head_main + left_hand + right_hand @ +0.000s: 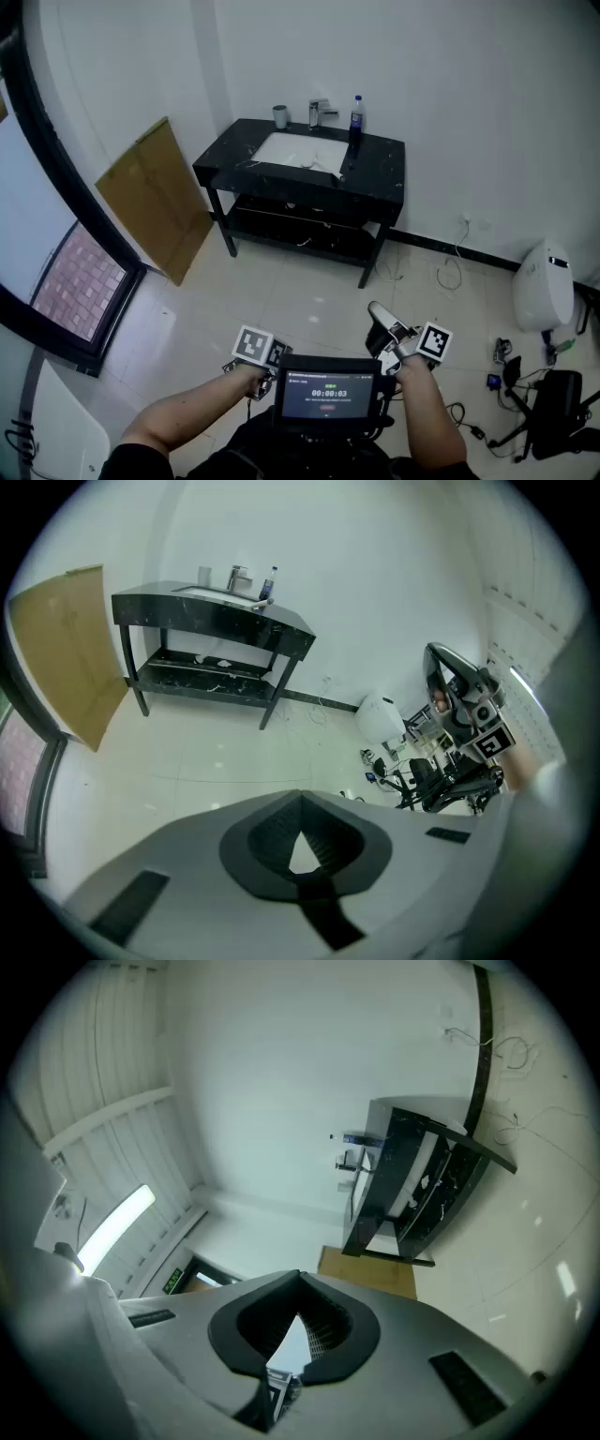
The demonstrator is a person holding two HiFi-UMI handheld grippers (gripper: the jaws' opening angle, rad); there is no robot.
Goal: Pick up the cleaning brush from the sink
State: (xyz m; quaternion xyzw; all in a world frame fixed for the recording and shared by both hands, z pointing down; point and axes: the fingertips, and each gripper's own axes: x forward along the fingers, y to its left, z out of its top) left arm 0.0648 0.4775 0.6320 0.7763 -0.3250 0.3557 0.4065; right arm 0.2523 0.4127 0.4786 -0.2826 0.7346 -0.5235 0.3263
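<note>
left gripper (300, 797) and right gripper (300, 1277) both pressed together, empty, held near the body; likely no approach begun; sink (292, 148) far across the floor; cleaning brush too small to make out there

Two hand-held grippers, both closed on nothing, held low in front of the person.

The bare left forearm (183, 412) and bare right forearm (427, 422) reach forward from the bottom of the head view, each hand wrapped round a gripper's handle. The grey plastic left gripper (249, 364) (300, 799), with its black-and-white marker cube (253, 345), tips steeply towards the floor; its dark-padded jaws meet at the tips with nothing between them. The grey plastic right gripper (377, 313) (300, 1279), marker cube (433, 340) beside the wrist, points roughly level and slightly upward; its jaws are pressed together, also with nothing between them. The two grippers are near each other, not touching.
</note>
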